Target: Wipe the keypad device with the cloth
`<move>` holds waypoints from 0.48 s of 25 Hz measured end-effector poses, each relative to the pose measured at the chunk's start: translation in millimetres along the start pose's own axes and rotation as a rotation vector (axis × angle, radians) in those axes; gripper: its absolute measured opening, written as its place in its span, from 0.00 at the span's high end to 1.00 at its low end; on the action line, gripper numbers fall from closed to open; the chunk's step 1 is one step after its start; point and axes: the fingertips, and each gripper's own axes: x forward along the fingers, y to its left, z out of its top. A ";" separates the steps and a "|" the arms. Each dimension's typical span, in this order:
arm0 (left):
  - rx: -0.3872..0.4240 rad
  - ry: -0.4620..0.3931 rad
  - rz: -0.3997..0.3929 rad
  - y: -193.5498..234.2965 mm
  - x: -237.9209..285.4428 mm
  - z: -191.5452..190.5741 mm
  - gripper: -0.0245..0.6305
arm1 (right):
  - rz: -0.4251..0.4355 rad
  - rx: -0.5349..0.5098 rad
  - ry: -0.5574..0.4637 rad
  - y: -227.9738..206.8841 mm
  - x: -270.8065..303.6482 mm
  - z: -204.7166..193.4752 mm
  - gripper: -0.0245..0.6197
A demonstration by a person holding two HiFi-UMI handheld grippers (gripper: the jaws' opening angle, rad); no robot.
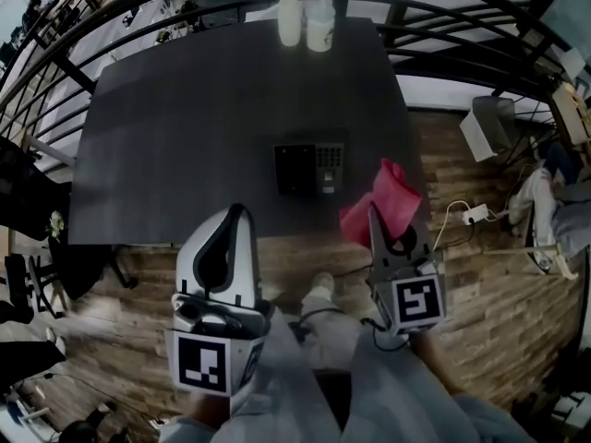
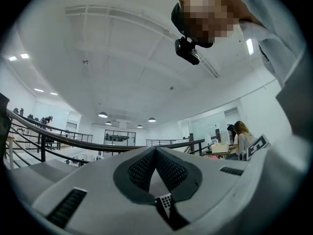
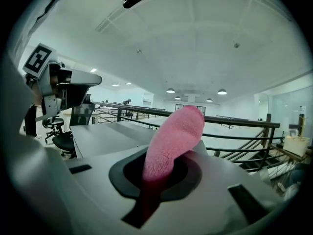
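The black keypad device (image 1: 309, 167) lies flat on the dark table (image 1: 185, 137), near its front edge. A pink cloth (image 1: 380, 201) hangs over the table's front right corner, pinched in my right gripper (image 1: 373, 214), which is shut on it. In the right gripper view the cloth (image 3: 173, 141) sticks up from between the jaws. My left gripper (image 1: 238, 210) is held at the table's front edge, left of the device. It is tilted up toward the ceiling, and its jaws (image 2: 155, 150) are shut with nothing in them.
Two pale bottles (image 1: 305, 21) stand at the table's far edge. A white power strip (image 1: 476, 214) with its cable lies on the wooden floor to the right. Dark railings curve behind the table. An office chair (image 3: 68, 131) stands on the left.
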 end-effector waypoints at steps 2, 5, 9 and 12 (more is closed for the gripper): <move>0.002 0.002 0.014 1.0 1.3 -1.8 0.95 | 0.019 -0.005 0.012 -0.5 8.7 -5.8 0.92; 0.001 0.001 0.031 1.9 3.3 -3.4 0.95 | 0.043 -0.005 0.029 -0.7 21.1 -14.9 0.92; 0.002 0.012 0.051 5.0 3.5 -9.0 0.95 | 0.066 0.010 0.034 1.1 36.7 -25.2 0.92; 0.001 0.016 0.066 7.7 5.8 -10.5 0.95 | 0.086 -0.001 0.057 0.7 48.4 -32.1 0.92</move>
